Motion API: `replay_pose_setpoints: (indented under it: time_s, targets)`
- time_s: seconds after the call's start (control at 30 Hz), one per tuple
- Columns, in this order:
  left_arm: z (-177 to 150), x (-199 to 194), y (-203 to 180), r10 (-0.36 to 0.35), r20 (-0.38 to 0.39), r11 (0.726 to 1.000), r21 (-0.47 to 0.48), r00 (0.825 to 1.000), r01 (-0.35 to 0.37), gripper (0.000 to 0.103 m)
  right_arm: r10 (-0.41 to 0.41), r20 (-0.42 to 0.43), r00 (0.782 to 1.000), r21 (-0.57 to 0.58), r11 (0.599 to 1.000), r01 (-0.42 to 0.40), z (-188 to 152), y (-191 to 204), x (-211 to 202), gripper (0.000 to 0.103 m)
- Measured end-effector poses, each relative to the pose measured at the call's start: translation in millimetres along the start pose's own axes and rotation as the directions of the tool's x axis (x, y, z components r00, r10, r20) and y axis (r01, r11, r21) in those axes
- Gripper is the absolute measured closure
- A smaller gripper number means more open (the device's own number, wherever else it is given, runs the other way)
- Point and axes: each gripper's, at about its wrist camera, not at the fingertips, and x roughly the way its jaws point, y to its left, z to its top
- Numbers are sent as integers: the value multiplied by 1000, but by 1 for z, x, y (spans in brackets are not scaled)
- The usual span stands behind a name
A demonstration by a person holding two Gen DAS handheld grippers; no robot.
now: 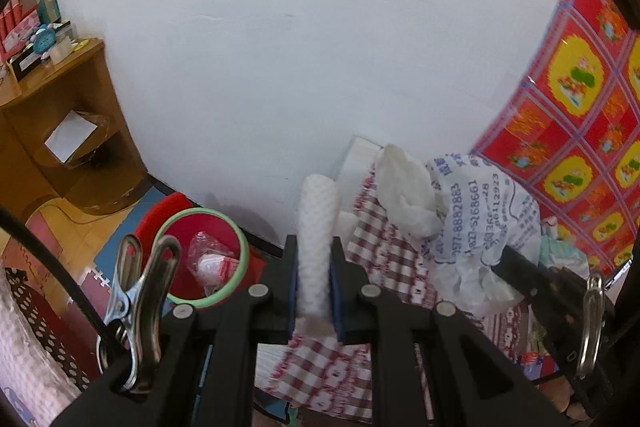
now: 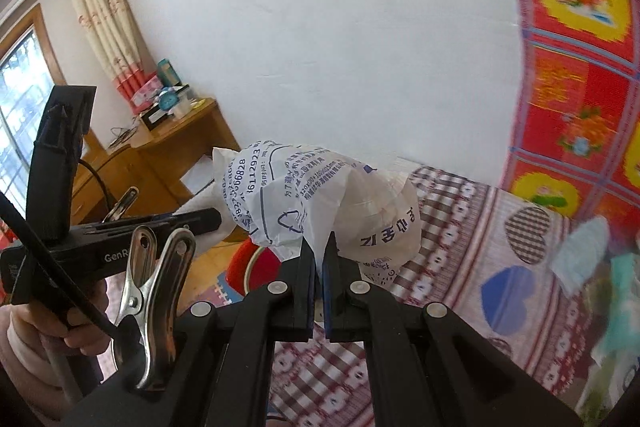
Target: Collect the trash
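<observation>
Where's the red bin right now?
In the left wrist view the red bin stands on the floor at lower left, against the white wall, left of the left gripper and below the wooden cabinet.

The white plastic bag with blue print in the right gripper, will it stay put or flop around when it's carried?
The plastic bag is crumpled and thin, so it's likely floppy and very light. The right gripper pinches just one fold, so the rest may sway or slip free.
</observation>
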Motion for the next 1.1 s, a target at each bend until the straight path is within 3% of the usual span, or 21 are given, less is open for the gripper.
replay_pose_setpoints:
  time_s: [0.47, 1.1]
  targets:
    - [19, 44, 110, -11, -66, 999, -41, 998, 8, 89, 21, -57, 998, 15, 1000, -20, 18, 76, 93, 99]
    - [-4, 131, 226, -25, -185, 993, -121, 982, 3, 89, 62, -242, 968, -6, 998, -65, 14, 141, 223, 99]
